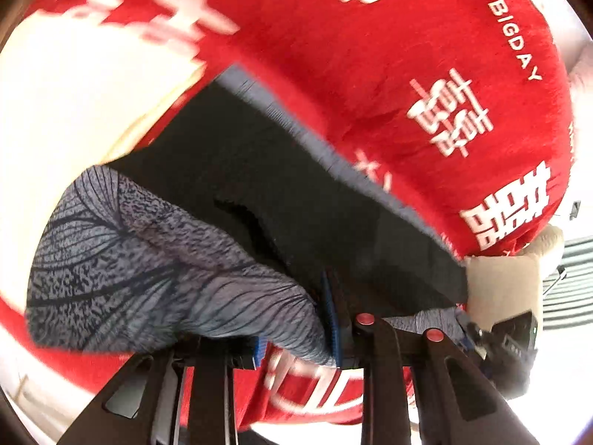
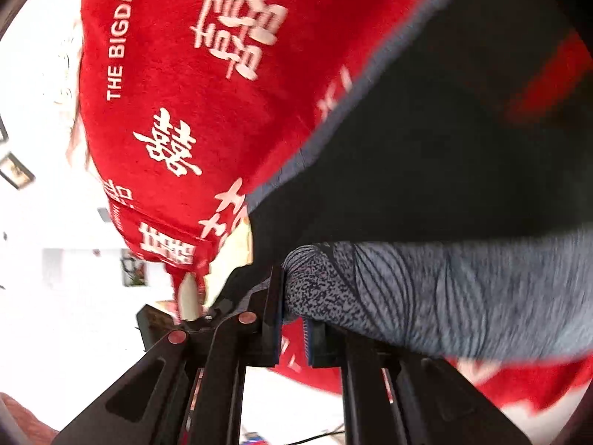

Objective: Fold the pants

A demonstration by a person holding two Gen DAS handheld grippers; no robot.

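Holding one corner each, both grippers lift the pants [image 1: 259,193] off the red blanket [image 1: 370,74], which carries them; I judge this is done so the cloth hangs free and can be laid over itself for a fold; the left gripper [image 1: 296,337] pinches grey patterned cloth between its blue pads, the jaws nearly pressed together; the right gripper [image 2: 292,328] has its jaws close together too, with the grey cloth bunched against its left finger and over the right one, though red blanket shows in the narrow gap, so I cannot tell for sure that it pinches the cloth; the dark inside of the pants spreads forward from both grippers, its grey hem running across the blanket toward the far edge; in the left view the right gripper [image 1: 463,319] shows at the other corner, near a gloved hand [image 1: 504,278]; both pictures are blurred.
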